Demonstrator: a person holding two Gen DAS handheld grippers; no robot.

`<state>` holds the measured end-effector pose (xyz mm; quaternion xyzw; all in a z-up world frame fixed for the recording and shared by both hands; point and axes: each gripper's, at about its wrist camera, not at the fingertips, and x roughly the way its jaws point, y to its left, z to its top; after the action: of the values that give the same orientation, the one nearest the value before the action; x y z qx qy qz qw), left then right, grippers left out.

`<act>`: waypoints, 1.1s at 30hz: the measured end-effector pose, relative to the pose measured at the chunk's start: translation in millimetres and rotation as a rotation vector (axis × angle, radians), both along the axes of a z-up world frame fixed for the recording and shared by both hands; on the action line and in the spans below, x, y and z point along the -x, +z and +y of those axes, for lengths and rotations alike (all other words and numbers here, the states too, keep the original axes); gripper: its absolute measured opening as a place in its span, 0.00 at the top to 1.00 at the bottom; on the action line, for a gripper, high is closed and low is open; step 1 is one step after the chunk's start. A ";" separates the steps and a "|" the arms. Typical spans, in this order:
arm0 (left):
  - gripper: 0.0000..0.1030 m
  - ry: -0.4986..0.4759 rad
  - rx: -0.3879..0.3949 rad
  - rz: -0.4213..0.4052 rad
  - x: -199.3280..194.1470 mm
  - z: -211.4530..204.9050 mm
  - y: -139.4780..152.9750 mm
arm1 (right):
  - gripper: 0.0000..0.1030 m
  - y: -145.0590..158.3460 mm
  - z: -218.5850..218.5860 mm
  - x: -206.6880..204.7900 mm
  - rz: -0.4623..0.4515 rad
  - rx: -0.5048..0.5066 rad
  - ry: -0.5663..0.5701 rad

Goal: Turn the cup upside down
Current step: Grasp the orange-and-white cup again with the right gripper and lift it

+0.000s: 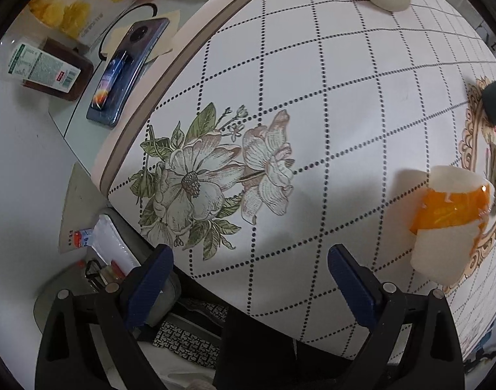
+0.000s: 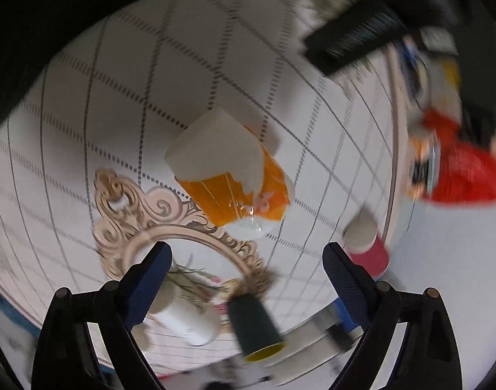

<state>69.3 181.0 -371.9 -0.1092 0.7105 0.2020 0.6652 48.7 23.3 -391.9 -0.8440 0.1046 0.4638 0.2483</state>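
The orange and white cup (image 2: 231, 175) stands on the desk (image 2: 85, 97), and it looks bottom-up already, though the picture is blurry. The right gripper (image 2: 246, 256) and left gripper (image 1: 249, 260) are spread wide, holding nothing. The flip seems done.
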 end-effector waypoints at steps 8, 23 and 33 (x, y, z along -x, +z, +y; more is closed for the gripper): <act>0.05 0.038 0.023 -0.001 0.5 18.1 -10.8 | 0.07 -21.1 -10.4 4.2 -0.027 0.119 0.329; 0.05 0.051 0.034 0.004 0.2 34.5 -21.2 | 0.07 -47.7 -30.8 10.4 -0.025 0.232 0.700; 0.05 0.060 0.039 0.016 0.8 35.6 -26.9 | 0.07 -62.7 -32.8 18.5 -0.022 0.253 0.774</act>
<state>68.5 216.6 -398.8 -0.1419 0.7158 0.2092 0.6509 30.2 -9.4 -454.6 -0.8499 -0.1673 0.4973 -0.0490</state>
